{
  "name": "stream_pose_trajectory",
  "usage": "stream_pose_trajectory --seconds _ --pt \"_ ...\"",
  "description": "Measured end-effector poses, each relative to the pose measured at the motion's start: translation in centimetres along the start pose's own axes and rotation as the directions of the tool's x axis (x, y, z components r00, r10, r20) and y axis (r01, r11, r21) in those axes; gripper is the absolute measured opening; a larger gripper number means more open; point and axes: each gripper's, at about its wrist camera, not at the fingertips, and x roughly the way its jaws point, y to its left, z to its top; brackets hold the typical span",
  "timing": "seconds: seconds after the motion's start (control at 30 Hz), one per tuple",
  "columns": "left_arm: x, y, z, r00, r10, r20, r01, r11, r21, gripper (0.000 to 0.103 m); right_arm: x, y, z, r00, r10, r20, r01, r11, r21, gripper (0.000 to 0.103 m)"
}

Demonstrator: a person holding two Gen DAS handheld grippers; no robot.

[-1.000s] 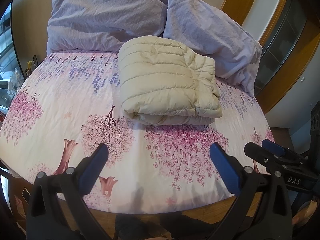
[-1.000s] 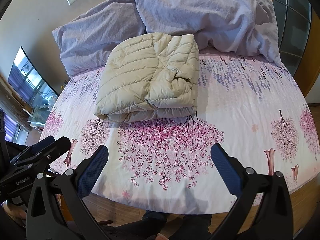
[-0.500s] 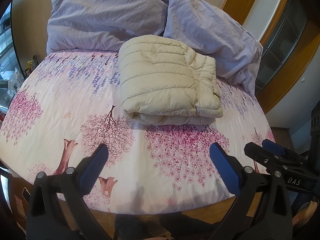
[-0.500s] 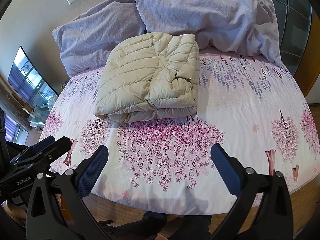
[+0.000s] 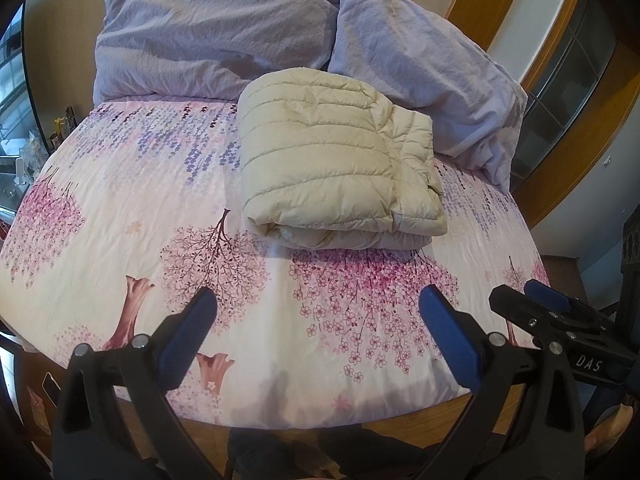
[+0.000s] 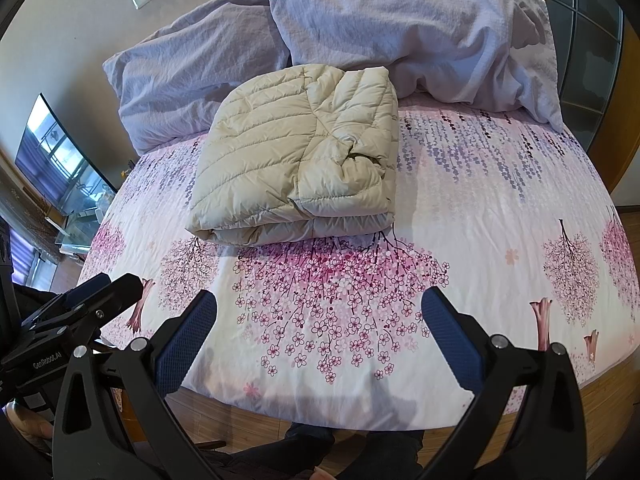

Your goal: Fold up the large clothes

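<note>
Nothing has shifted: the folded jacket rests near the bed's head edge, both tools wide, empty; folding looks finished.

We see soft, even daylight in both views, with bright panes at the frame edges. The folded cream quilted down jacket casts a faint shadow on the floral pink-and-white bedsheet. Fisheye curvature bends the edges; focus stays sharp.

Count of things on the bed

One folded jacket, two pillows, and two grippers, both open.
</note>
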Motion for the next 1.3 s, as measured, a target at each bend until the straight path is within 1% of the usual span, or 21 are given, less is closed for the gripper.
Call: stream_pose_trajectory --seconds 1.3 --pt "0.71 -0.32 0.35 1.000 -0.001 -0.013 0.001 1.000 0.002 0.101 0.66 -0.59 0.30 1.000 -0.008 -0.004 0.008 1.000 0.018 0.102"
